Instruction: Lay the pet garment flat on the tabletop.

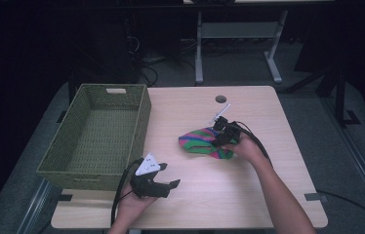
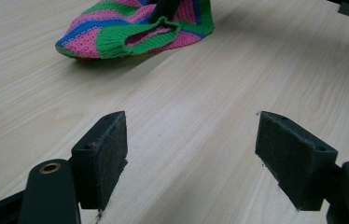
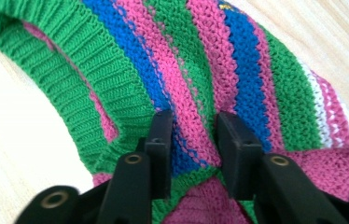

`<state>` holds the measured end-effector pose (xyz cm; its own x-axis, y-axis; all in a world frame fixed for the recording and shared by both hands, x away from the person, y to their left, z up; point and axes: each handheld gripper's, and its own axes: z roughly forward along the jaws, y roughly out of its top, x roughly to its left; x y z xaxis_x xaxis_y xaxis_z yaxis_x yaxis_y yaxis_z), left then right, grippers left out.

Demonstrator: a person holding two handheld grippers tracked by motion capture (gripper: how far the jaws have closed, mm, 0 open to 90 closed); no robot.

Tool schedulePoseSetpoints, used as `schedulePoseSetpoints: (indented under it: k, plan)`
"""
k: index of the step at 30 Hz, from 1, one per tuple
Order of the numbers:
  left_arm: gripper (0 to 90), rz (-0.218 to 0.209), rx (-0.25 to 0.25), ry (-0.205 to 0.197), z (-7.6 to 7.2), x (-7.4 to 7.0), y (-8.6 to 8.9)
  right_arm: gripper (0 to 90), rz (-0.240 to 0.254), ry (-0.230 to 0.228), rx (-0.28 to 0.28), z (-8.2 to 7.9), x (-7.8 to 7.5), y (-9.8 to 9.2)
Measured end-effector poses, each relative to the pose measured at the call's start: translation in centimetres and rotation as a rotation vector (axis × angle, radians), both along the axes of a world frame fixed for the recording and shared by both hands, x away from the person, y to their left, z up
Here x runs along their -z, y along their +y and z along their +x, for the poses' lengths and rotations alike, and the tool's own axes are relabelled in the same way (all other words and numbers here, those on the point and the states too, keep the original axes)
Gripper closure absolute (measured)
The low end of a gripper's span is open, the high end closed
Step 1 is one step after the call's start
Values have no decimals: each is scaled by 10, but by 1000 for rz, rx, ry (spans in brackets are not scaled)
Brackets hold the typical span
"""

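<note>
While the left tool (image 1: 163, 176) rests wide open and empty near the green basket (image 1: 71, 156), the right tool (image 1: 223, 132) pinches a fold of the striped knit cloth (image 1: 201, 142) at mid-tabletop (image 1: 268, 180); apparently gathered for lifting toward the basket.

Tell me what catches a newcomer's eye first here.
The striped knitted cap, pink, green and blue, lies mid-table, and the right tongs pinch a fold of its knit. Left of it stands a green woven basket at the table's edge. The left tongs gape wide over bare wood near the front.
</note>
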<state>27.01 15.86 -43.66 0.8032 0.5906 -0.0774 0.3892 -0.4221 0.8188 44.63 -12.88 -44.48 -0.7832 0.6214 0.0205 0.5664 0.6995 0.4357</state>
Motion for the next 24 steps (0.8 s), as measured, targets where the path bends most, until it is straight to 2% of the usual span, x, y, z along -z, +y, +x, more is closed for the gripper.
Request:
schedulePoseSetpoints:
  k: [7,13,24]
  plan:
    - [247,-5,-2,2,1,0,2,735,20,27,38,1,-1,0]
    - [248,-9,0,2,1,0,2,755,46,13,59,1,-3,-3]
    - [248,-5,2,-4,1,0,1,759,134,-11,86,-6,-28,-16]
